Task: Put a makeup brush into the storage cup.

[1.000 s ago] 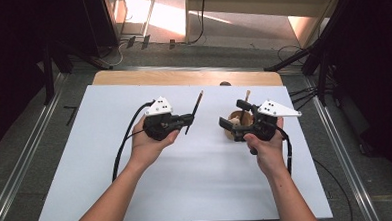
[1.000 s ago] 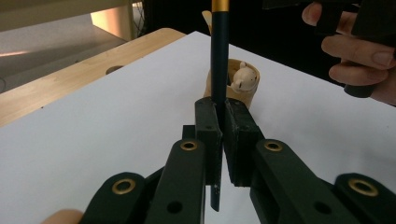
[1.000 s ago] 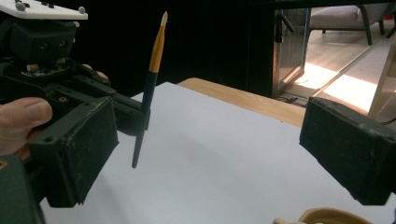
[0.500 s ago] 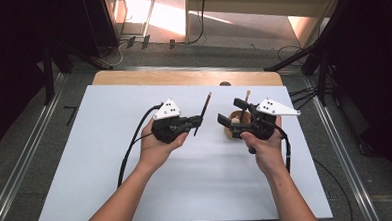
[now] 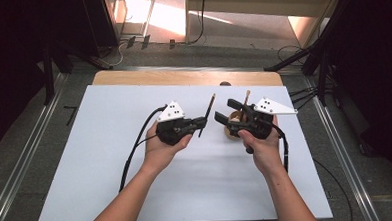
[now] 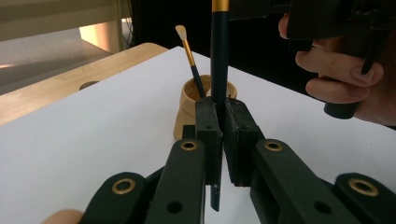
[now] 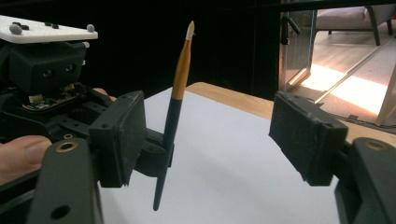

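High view: a paintbrush (image 5: 206, 116) is being held in the left gripper (image 5: 200, 123), above the white table (image 5: 111, 159) and just left of a small tan cup (image 5: 230, 132). The right gripper (image 5: 223, 118) is being held over that cup, which is partly hidden beneath it. A second brush (image 5: 245, 98) is standing in the cup, with its tip rising past the right gripper.

Left gripper view: the dark handle of the paintbrush (image 6: 218, 70) is being clamped between the closed jaws, upright, with its blunt end projecting below them. The cup (image 6: 187, 105) is being seen directly beyond the jaws, with the second brush (image 6: 189, 52) leaning inside it. The right hand (image 6: 343, 77) is being seen at upper right.

Right gripper view: the right gripper (image 7: 205, 140) is being held wide open, with nothing between its jaws. The paintbrush (image 7: 175, 105) is being seen across the gap, gripped in the left gripper (image 7: 161, 156), bristles uppermost.

Step in hand, as judged: the brush is being carried to the cup for insertion, or offered for a handover; which one cannot be told. For insertion, the handle end is to be aligned over the cup mouth and lowered clear of the second brush before release.
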Demonstrator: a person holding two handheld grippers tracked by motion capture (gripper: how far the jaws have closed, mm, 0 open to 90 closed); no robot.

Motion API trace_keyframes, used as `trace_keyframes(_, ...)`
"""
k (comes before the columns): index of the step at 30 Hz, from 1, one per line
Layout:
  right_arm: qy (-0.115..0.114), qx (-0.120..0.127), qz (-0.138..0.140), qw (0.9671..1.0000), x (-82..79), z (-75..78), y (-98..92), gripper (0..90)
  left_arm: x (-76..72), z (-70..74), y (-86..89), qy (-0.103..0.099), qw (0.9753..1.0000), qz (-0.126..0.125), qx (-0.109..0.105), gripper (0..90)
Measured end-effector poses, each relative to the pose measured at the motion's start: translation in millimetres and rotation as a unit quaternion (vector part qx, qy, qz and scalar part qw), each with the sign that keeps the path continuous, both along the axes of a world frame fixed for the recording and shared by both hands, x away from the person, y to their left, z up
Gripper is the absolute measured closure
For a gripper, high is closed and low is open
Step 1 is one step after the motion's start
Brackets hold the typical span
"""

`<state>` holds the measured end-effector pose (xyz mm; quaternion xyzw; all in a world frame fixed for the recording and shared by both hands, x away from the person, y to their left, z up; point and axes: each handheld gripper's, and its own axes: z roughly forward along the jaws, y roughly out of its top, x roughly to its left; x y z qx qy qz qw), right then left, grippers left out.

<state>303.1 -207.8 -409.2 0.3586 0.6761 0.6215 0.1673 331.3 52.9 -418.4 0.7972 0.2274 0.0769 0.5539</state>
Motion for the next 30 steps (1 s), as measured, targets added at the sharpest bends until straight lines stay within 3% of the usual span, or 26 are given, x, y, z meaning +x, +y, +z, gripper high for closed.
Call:
trace_keyframes(17, 0.015, 0.01, -0.01, 0.9998, 2.2, -3.2, 9.9, 40.4, -3.3, -5.6, -8.0, -0.005, 0.9999, -0.002, -0.011, 86.2)
trace_keyframes(30, 0.019, 0.026, -0.007, 0.9995, 3.5, -4.7, 14.1, 58.8, -4.7, -8.3, -12.6, -0.003, 0.9999, -0.002, -0.013, 86.1)
